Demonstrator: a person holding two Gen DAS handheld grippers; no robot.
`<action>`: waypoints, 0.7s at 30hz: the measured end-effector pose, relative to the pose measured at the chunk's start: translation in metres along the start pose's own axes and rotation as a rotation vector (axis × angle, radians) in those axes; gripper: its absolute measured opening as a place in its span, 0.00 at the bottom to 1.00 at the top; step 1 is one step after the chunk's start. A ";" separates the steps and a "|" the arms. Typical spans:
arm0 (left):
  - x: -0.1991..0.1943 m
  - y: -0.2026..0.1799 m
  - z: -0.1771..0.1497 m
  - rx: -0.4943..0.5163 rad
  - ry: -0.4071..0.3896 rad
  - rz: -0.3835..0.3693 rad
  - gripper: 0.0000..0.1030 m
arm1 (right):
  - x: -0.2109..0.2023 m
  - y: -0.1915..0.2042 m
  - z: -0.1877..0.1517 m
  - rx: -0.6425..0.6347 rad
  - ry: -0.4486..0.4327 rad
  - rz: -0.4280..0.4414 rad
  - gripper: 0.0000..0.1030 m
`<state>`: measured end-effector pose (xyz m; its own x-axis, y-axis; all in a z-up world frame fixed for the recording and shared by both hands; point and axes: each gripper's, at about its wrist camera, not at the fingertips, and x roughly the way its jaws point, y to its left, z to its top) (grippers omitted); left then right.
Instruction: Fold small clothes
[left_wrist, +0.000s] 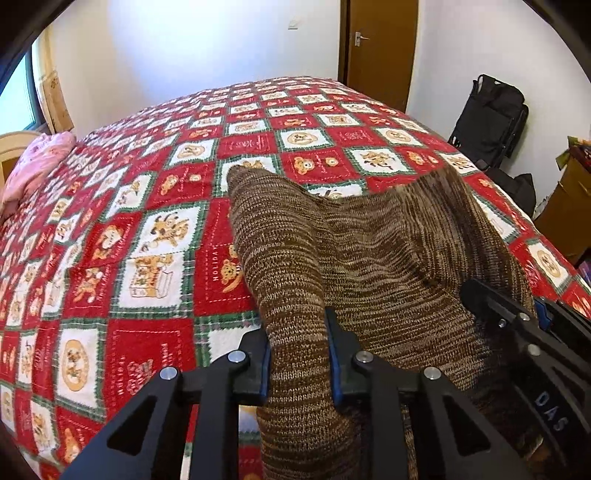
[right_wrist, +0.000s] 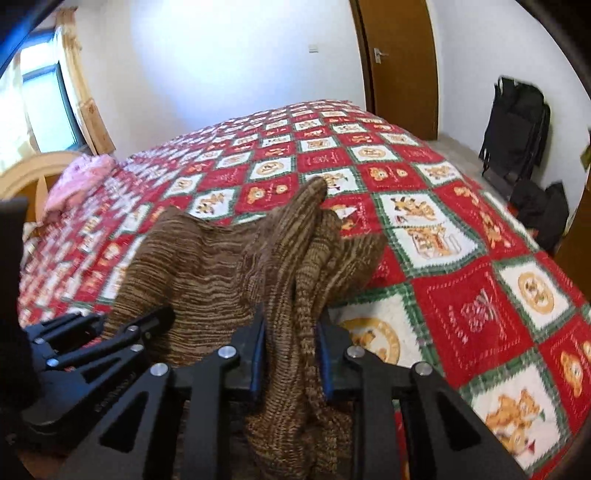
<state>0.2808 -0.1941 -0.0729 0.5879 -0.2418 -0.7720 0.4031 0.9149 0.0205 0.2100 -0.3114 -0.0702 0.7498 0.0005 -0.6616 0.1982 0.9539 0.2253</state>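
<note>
Left tongs (left_wrist: 298, 354) clamped on brown knit garment (left_wrist: 369, 251), right tongs (right_wrist: 290, 350) gripping it too, over bedspread (left_wrist: 129, 229)

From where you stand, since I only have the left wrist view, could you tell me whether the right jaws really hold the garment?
Observer: Yes, the right gripper is shut on a bunched fold of the brown knit garment.
Operator: Thank you. Does any of it trail beyond that grip?
Observer: A narrow knit end reaches forward onto the red patterned blanket.
</note>
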 end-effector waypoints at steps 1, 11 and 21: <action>-0.005 0.000 -0.002 0.008 -0.005 0.001 0.23 | -0.003 0.000 -0.001 0.014 0.002 0.012 0.26; -0.036 0.011 -0.025 -0.013 -0.002 -0.021 0.23 | -0.036 0.019 -0.017 0.058 -0.010 0.072 0.25; -0.077 0.037 -0.048 -0.025 -0.050 -0.014 0.23 | -0.060 0.048 -0.027 0.047 -0.030 0.125 0.25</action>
<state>0.2168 -0.1260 -0.0432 0.6172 -0.2697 -0.7392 0.3943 0.9190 -0.0060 0.1573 -0.2571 -0.0385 0.7891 0.1089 -0.6045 0.1309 0.9317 0.3388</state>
